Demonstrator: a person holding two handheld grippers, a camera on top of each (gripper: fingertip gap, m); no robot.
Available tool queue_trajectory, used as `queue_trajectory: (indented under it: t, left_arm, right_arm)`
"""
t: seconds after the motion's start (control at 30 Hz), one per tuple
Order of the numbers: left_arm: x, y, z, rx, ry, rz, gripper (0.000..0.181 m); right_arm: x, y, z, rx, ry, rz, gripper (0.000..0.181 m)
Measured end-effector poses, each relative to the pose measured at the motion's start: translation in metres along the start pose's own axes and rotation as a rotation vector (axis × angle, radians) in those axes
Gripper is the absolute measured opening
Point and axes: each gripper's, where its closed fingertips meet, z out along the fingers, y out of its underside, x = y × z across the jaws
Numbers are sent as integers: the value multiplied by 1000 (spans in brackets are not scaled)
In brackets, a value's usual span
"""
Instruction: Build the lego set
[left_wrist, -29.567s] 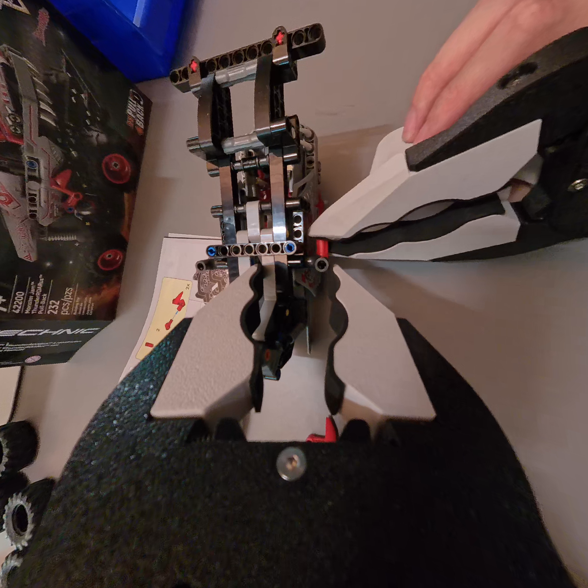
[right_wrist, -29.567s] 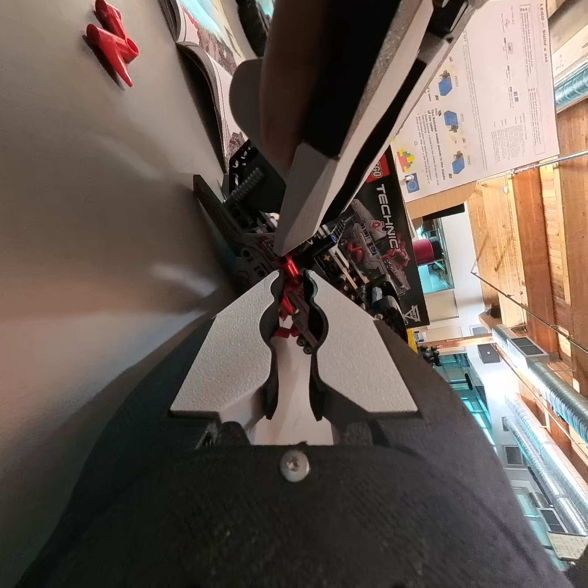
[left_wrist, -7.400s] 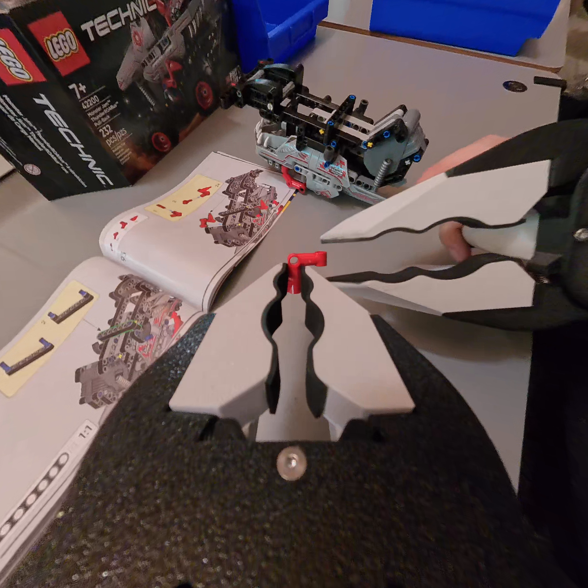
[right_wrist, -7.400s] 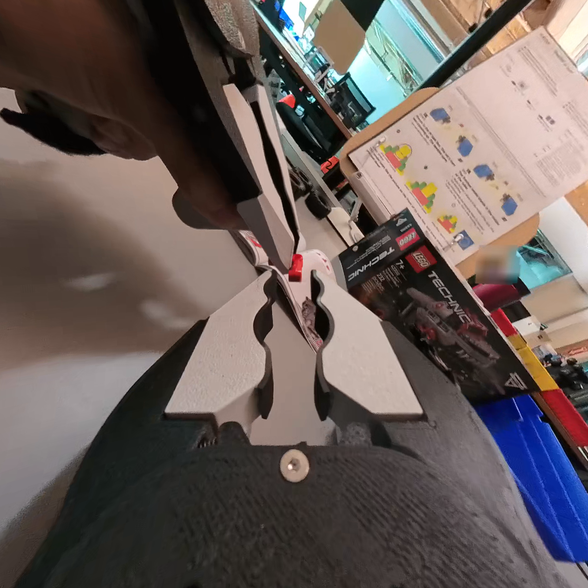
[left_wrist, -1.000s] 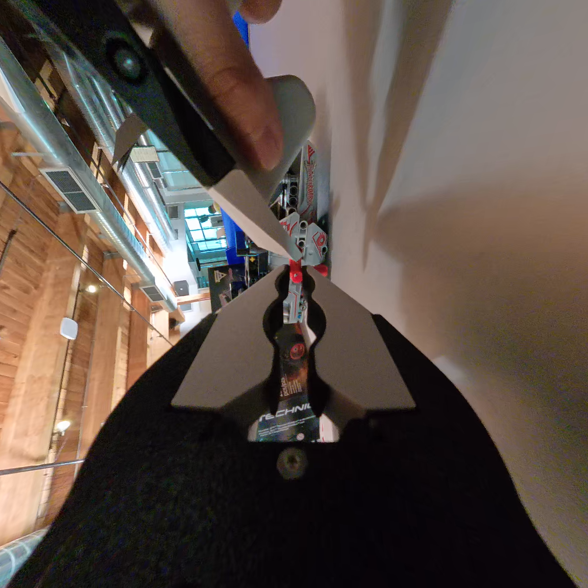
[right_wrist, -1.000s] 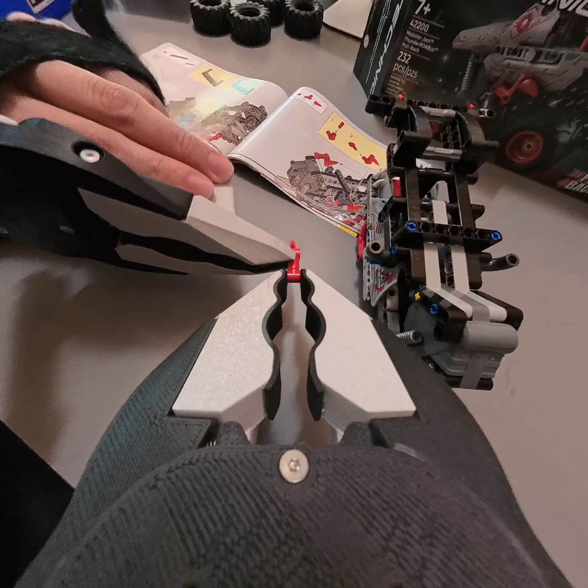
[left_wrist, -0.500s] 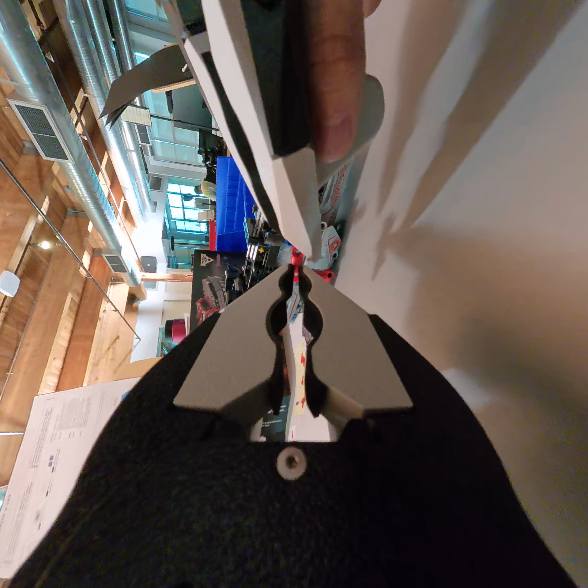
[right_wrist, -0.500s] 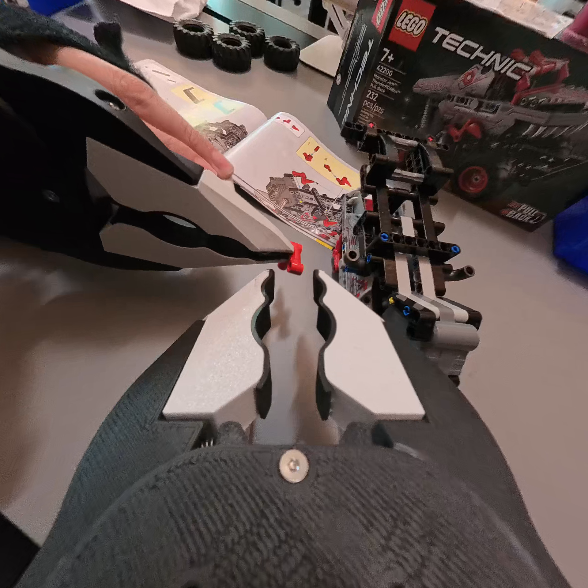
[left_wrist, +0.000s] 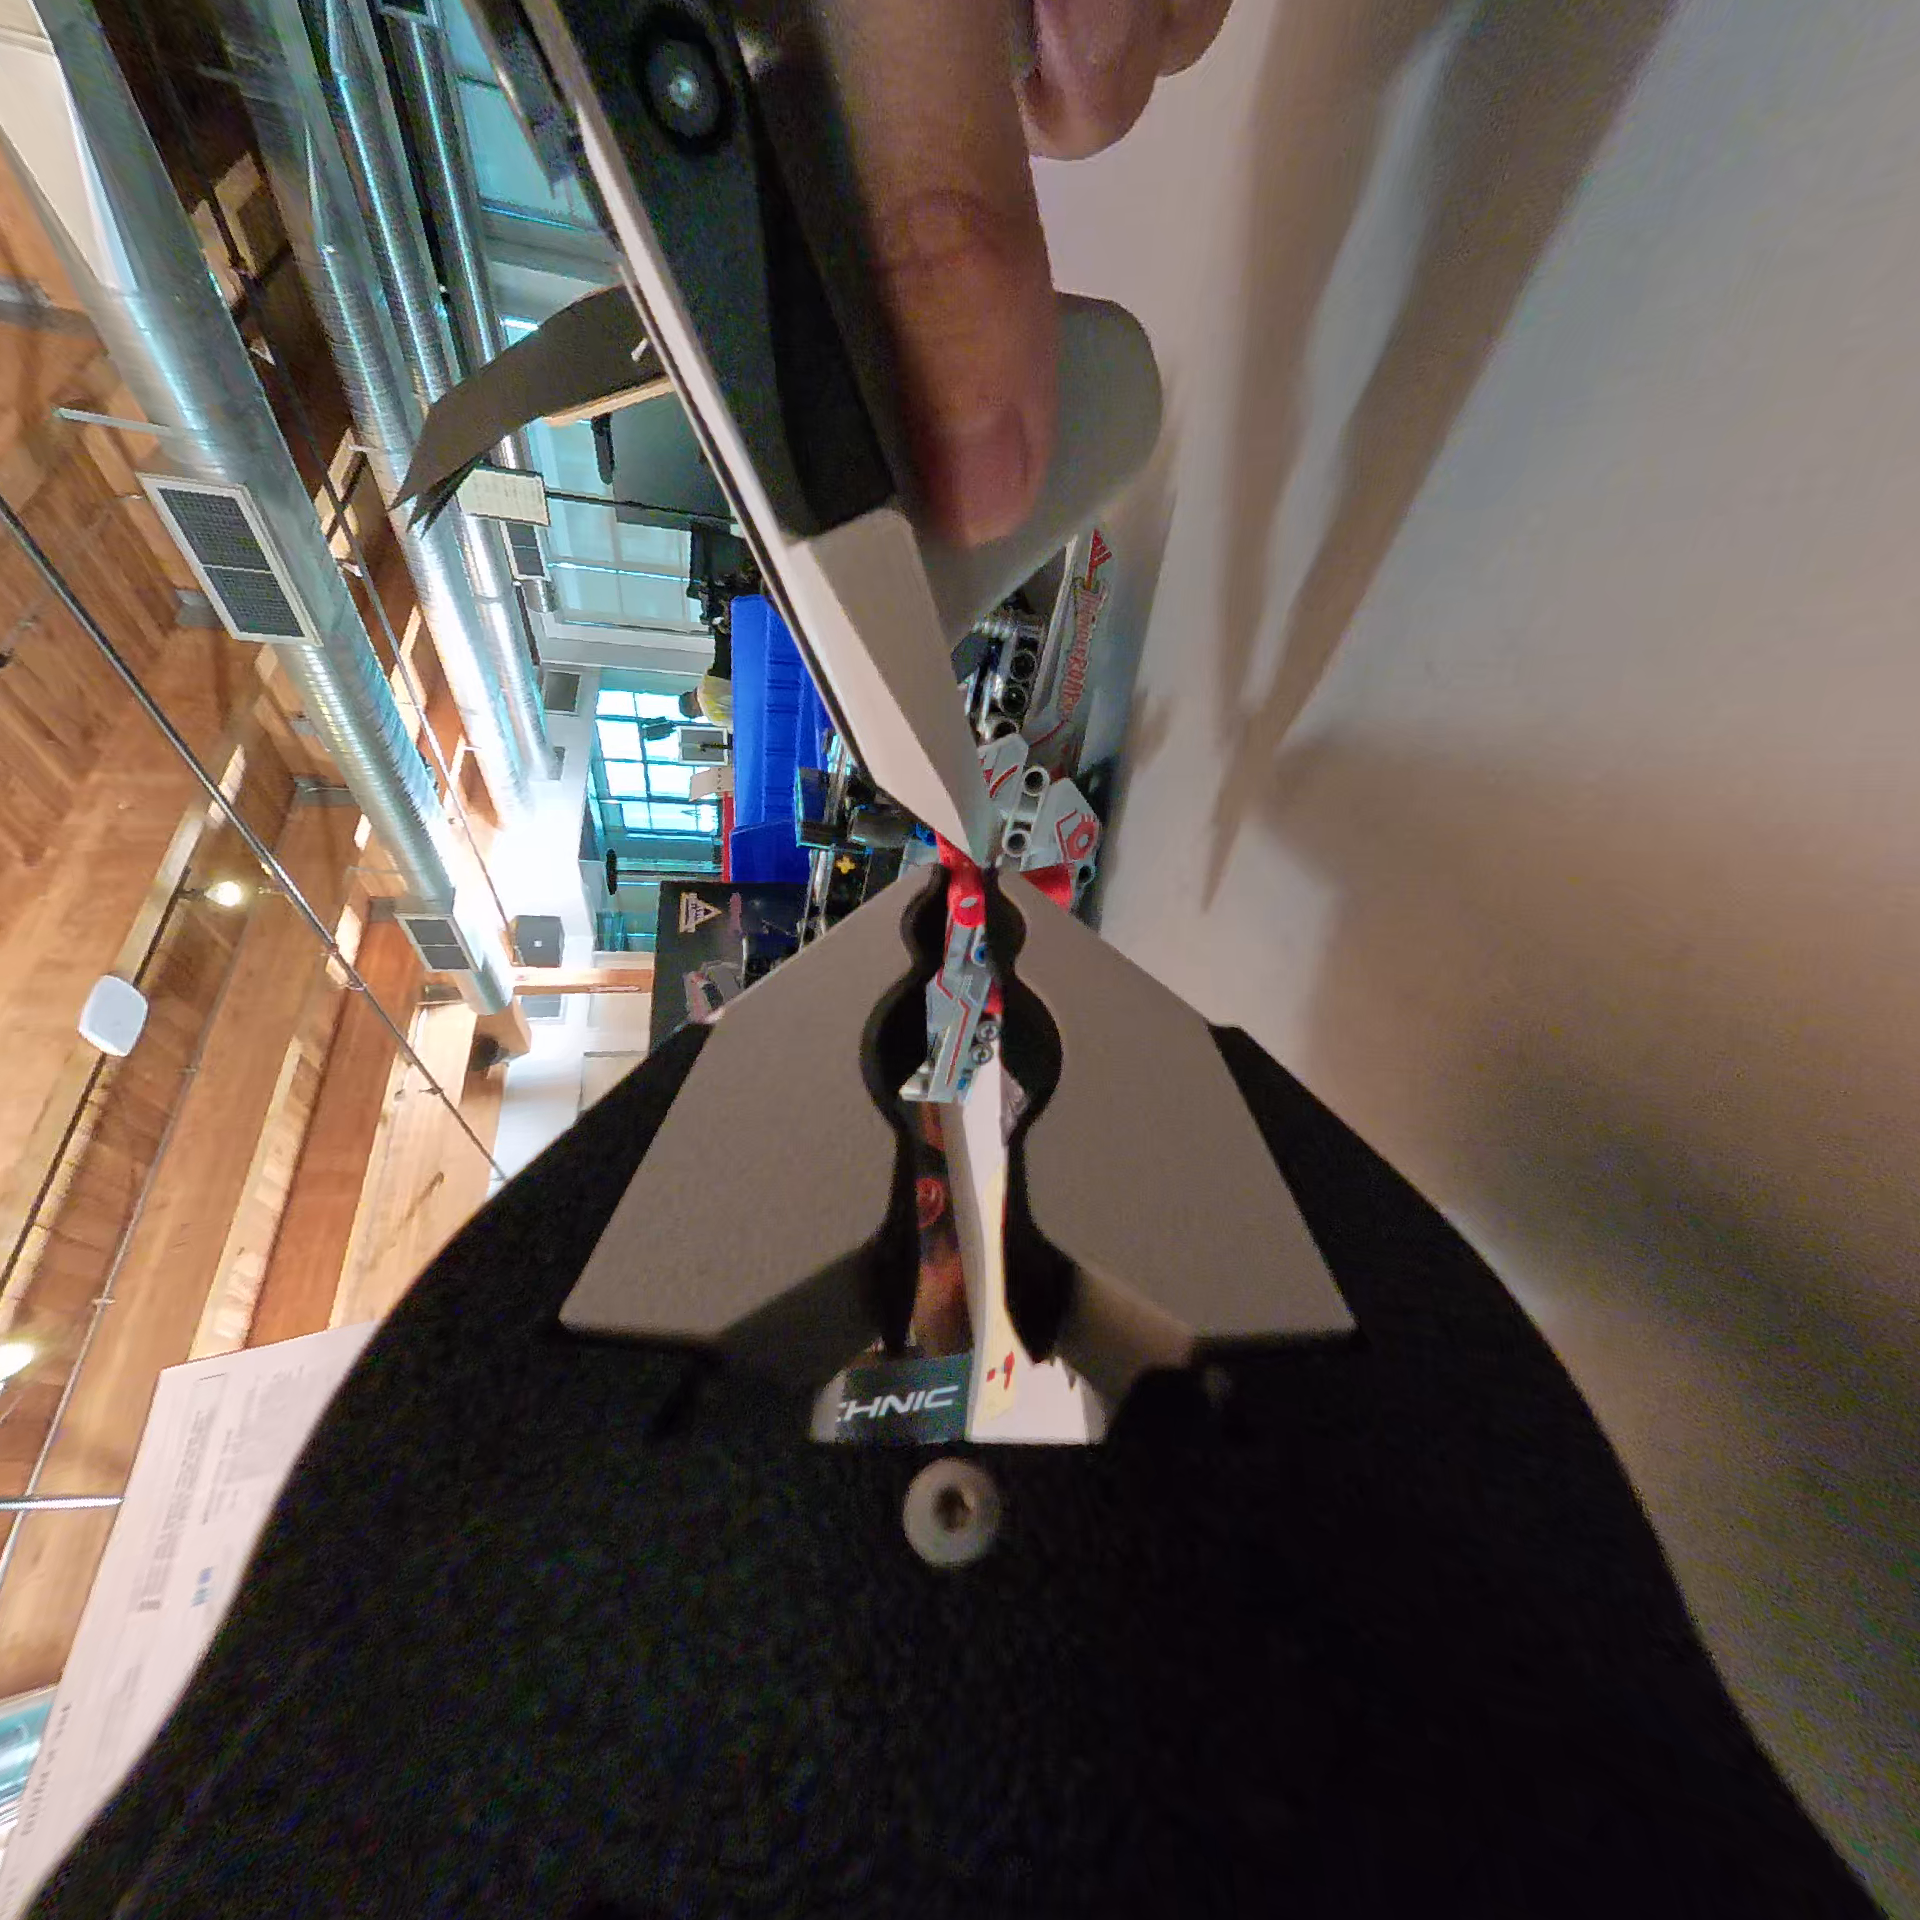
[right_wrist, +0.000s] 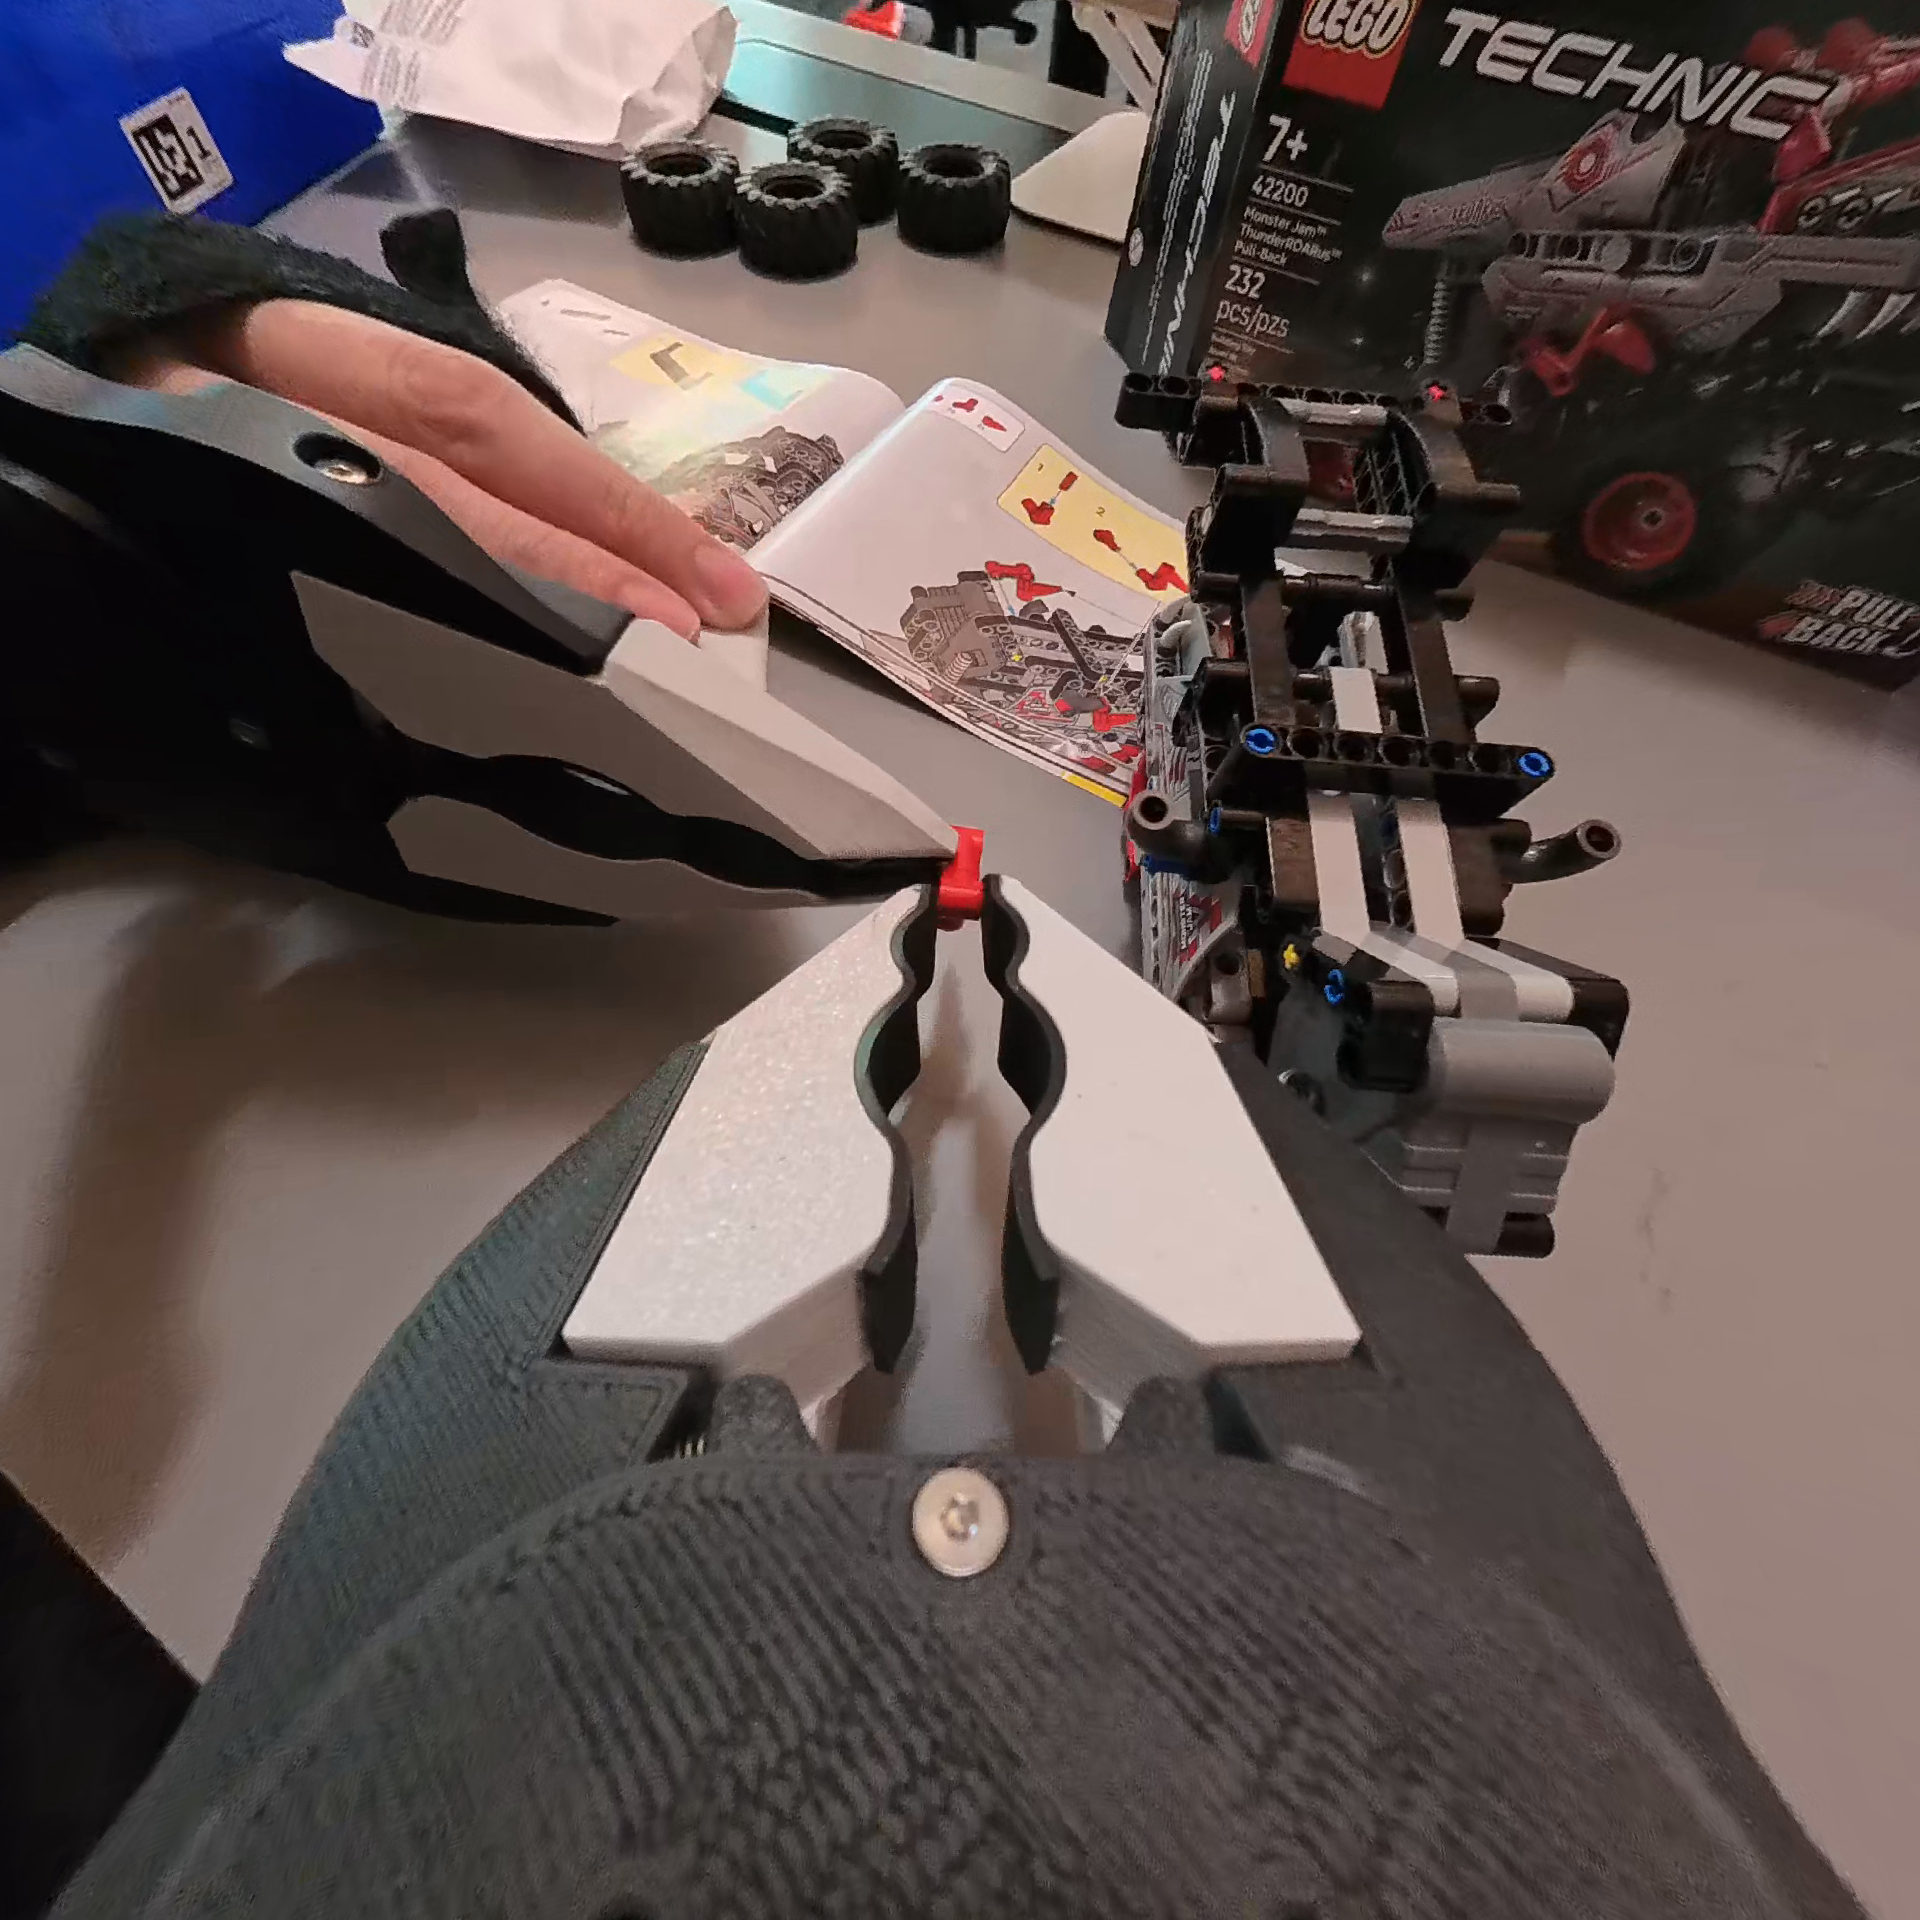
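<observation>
- Since half a second ago, right gripper has closed from parted onto the small red plastic connector piece.
- Only the right wrist view shows the open instruction booklet and grey-black Technic chassis.
- Left gripper pinches the same piece, held above the table.

Right gripper: matt grey fingers of finely speckled plastic with smooth black inner pads, on a black body of ribbed, layered texture. Small red piece: glossy plastic. Chassis: smooth black and grey plastic. Tyres: matt black, knobbly rubber look. Booklet: satin paper. Box: glossy printed card. Table: smooth matt grey.
</observation>
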Motion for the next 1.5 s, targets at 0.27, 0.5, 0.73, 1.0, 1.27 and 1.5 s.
queue_trajectory:
  t: [0.27, 0.5, 0.73, 1.0, 1.27, 1.5]
  left_arm:
    - [2, -3, -3, 61, 55, -133, 9]
    - [-2, -6, -7, 109, 78, -253, 5]
    - [-2, -4, -6, 65, 32, -177, 4]
    - [-3, -3, -3, 46, 2, -21, 4]
    - [-2, 13, 16, 42, -9, 79, 4]
    - [-4, 15, 30, 59, -16, 110, 4]
  right_arm:
    - [-2, -1, -3, 26, -32, 23, 7]
    - [-9, -5, -7, 76, -145, 130, 7]
    - [-8, -4, -6, 77, -130, 166, 7]
    - [-4, -1, -6, 48, -62, 118, 7]
    - [57, -26, -41, 89, 338, -14, 89]
    - [71, 7, -9, -25, 258, 86, 117]
